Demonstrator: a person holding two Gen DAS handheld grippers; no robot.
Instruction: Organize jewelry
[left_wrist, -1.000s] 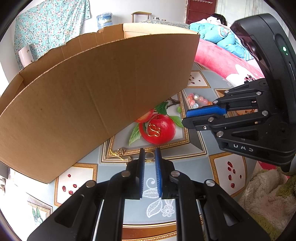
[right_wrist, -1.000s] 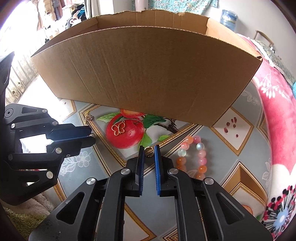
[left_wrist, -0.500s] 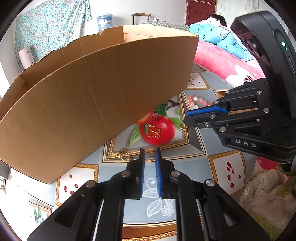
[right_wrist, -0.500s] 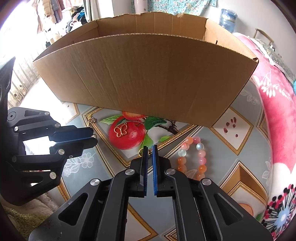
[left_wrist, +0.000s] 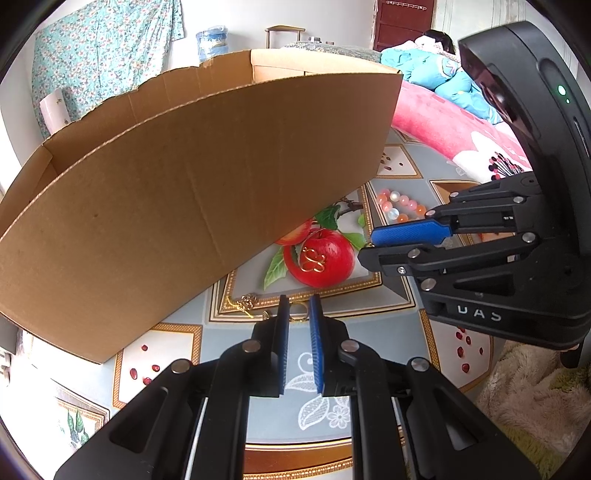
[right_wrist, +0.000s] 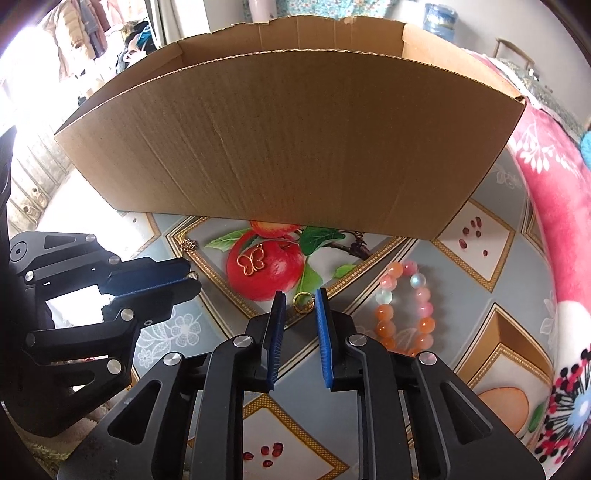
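Observation:
A gold ring (right_wrist: 303, 302) lies on the patterned tabletop between the tips of my right gripper (right_wrist: 300, 300), whose jaws stand open around it. A gold butterfly pendant (right_wrist: 252, 260) lies on the printed apple; it shows too in the left wrist view (left_wrist: 313, 259). A bead bracelet (right_wrist: 405, 307) lies to the right. My left gripper (left_wrist: 298, 306) is slightly open over another gold ring (left_wrist: 297, 312), with a gold chain piece (left_wrist: 246, 303) just left. An open cardboard box (right_wrist: 295, 147) stands behind.
The box wall (left_wrist: 177, 206) fills the left and middle of the left wrist view. A pink blanket (right_wrist: 546, 177) lies to the right of the table. A fluffy rug (left_wrist: 532, 398) shows at the table's near edge.
My right gripper closed nearly shut half a second ago and has now opened again around the gold ring. My left gripper has held still.

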